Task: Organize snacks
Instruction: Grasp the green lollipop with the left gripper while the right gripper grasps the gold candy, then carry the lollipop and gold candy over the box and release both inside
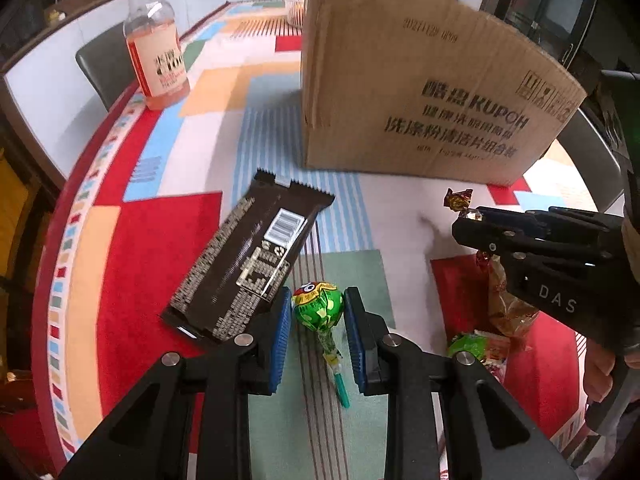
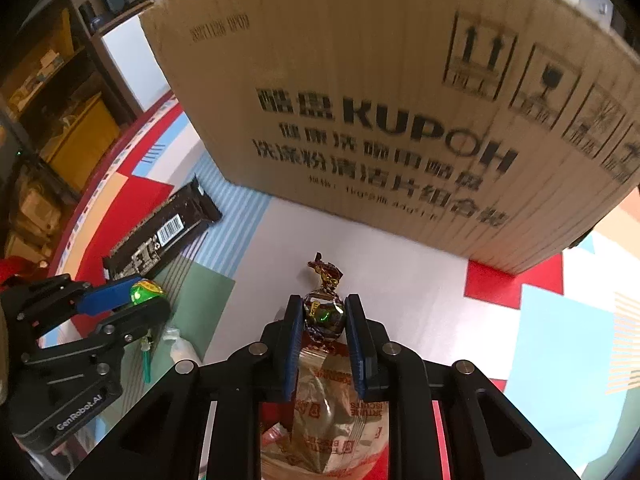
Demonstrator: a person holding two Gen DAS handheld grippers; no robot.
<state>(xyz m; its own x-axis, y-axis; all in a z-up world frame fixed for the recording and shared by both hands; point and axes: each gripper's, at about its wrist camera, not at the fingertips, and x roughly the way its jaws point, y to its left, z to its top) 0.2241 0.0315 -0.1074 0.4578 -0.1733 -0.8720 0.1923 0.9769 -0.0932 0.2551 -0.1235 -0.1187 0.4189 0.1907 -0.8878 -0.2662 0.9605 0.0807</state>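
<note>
My left gripper (image 1: 318, 312) stands with its blue pads on either side of a green-wrapped lollipop (image 1: 319, 307) that lies on the table, its green stick (image 1: 340, 388) pointing back; the jaws look just apart from it. A dark brown chocolate bar (image 1: 248, 260) lies left of it. My right gripper (image 2: 323, 316) is shut on a brown foil-wrapped candy (image 2: 323, 312) and holds it above the table, in front of the cardboard box (image 2: 380, 100). The right gripper also shows in the left wrist view (image 1: 470, 216), as does the candy (image 1: 458, 200).
A pink drink bottle (image 1: 154, 40) stands at the table's left edge. A clear biscuit packet (image 2: 336, 408) and other wrapped snacks (image 1: 480, 348) lie under the right gripper. A white basket (image 1: 294, 8) sits behind the box (image 1: 420, 92). A colourful patterned cloth (image 1: 152, 248) covers the table.
</note>
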